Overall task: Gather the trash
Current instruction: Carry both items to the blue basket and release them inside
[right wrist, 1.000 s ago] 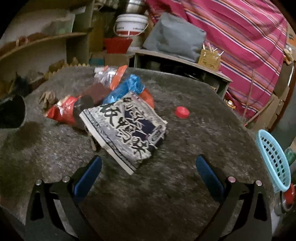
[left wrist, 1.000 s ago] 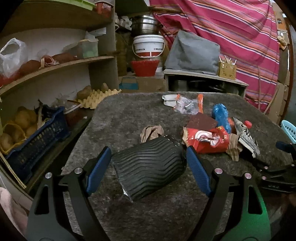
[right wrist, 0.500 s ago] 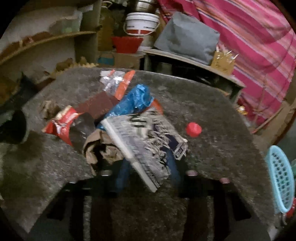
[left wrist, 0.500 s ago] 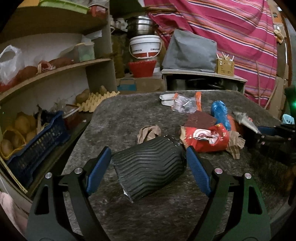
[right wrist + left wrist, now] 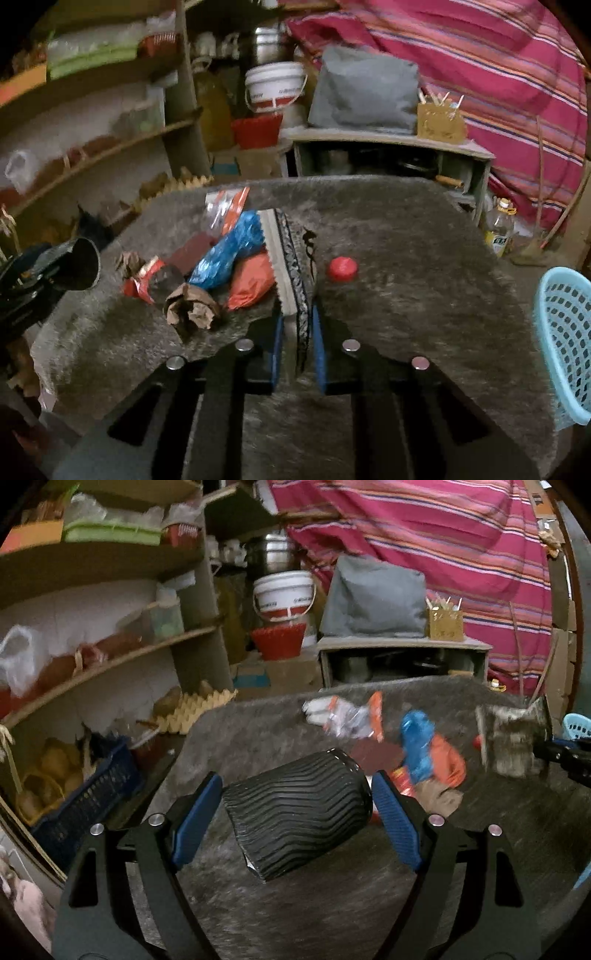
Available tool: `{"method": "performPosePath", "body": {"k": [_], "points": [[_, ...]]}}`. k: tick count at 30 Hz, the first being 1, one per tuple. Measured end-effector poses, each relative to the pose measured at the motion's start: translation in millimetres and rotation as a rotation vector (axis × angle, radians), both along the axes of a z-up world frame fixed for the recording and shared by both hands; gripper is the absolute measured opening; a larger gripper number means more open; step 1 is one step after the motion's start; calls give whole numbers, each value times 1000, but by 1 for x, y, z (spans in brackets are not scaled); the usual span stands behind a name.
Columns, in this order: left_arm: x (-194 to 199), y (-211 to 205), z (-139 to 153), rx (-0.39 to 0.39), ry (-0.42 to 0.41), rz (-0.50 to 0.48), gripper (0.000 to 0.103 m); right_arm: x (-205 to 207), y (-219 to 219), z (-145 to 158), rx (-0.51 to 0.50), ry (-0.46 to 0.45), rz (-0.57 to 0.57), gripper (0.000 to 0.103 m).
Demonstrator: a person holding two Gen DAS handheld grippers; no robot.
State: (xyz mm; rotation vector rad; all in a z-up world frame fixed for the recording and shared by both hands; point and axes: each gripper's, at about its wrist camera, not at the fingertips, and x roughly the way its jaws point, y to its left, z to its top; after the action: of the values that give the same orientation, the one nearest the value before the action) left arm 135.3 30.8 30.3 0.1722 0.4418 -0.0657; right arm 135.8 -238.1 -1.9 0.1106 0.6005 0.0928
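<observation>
My left gripper (image 5: 295, 777) is shut on a black ribbed cup (image 5: 295, 819), held on its side above the grey felt table (image 5: 332, 904). In the right wrist view that cup (image 5: 79, 264) shows at the far left. My right gripper (image 5: 298, 317) has its jaws closing, with the pads pressed on a black-and-white printed packet (image 5: 291, 266) that stands edge-on and lifted. The left wrist view shows that packet (image 5: 513, 738) at the right. Left of it lies a pile: blue wrapper (image 5: 232, 254), orange wrapper (image 5: 251, 284), crumpled brown paper (image 5: 192, 310), red wrapper (image 5: 142, 284).
A red bottle cap (image 5: 343, 268) lies alone on the felt to the right of the packet. A light-blue basket (image 5: 565, 332) hangs past the table's right edge. Loaded shelves (image 5: 110, 664) and a blue crate (image 5: 85, 805) line the left side.
The right gripper went from wide open to shut on the printed packet and raised it off the pile. The left gripper moved up and forward with the cup.
</observation>
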Motion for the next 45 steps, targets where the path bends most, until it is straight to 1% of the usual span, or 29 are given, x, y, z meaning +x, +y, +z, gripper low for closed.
{"method": "performPosePath", "body": {"k": [1, 2, 4, 7, 10, 12, 15, 18, 20, 23, 25, 27, 29, 32, 34, 37, 39, 45], "points": [[-2, -8, 5, 3, -10, -6, 81, -6, -9, 4, 15, -15, 1, 14], [-3, -14, 10, 6, -17, -13, 81, -10, -16, 6, 28, -27, 0, 11], [-8, -34, 19, 12, -36, -37, 81, -19, -32, 12, 47, -54, -6, 11], [-13, -64, 28, 20, -62, -66, 81, -28, -54, 20, 51, -89, -12, 9], [-10, -94, 32, -11, -47, -95, 81, -35, -77, 23, 62, -103, -15, 9], [-9, -111, 32, -21, -32, -111, 81, -42, -94, 24, 57, -113, -38, 9], [-11, -141, 36, 2, -52, -131, 81, -53, -127, 28, 87, -127, -85, 9], [-12, -168, 42, -9, -73, -159, 81, -58, -157, 37, 60, -137, -144, 9], [-11, -186, 44, -24, -82, -177, 81, -62, -179, 46, 17, -147, -204, 9], [-10, -209, 43, -39, -83, -201, 81, -64, -211, 51, -44, -143, -284, 9], [-8, -229, 40, -45, -77, -233, 81, -66, -233, 48, -44, -140, -325, 9], [-7, -247, 37, -37, -88, -257, 81, -71, -252, 43, -31, -136, -357, 9], [-5, -263, 33, -44, -87, -282, 81, -72, -268, 34, -30, -112, -382, 9], [-1, -288, 25, -87, -54, -324, 81, -74, -282, 25, -53, -88, -416, 9], [3, -307, 18, -116, -23, -354, 81, -75, -290, 22, -48, -84, -431, 9], [7, -330, 10, -136, 13, -389, 81, -80, -299, 18, -39, -80, -450, 9], [8, -346, 5, -139, 30, -413, 81, -84, -306, 15, -51, -72, -469, 9], [7, -388, -6, -127, 54, -473, 81, -90, -327, 2, -26, -44, -514, 9]]}}
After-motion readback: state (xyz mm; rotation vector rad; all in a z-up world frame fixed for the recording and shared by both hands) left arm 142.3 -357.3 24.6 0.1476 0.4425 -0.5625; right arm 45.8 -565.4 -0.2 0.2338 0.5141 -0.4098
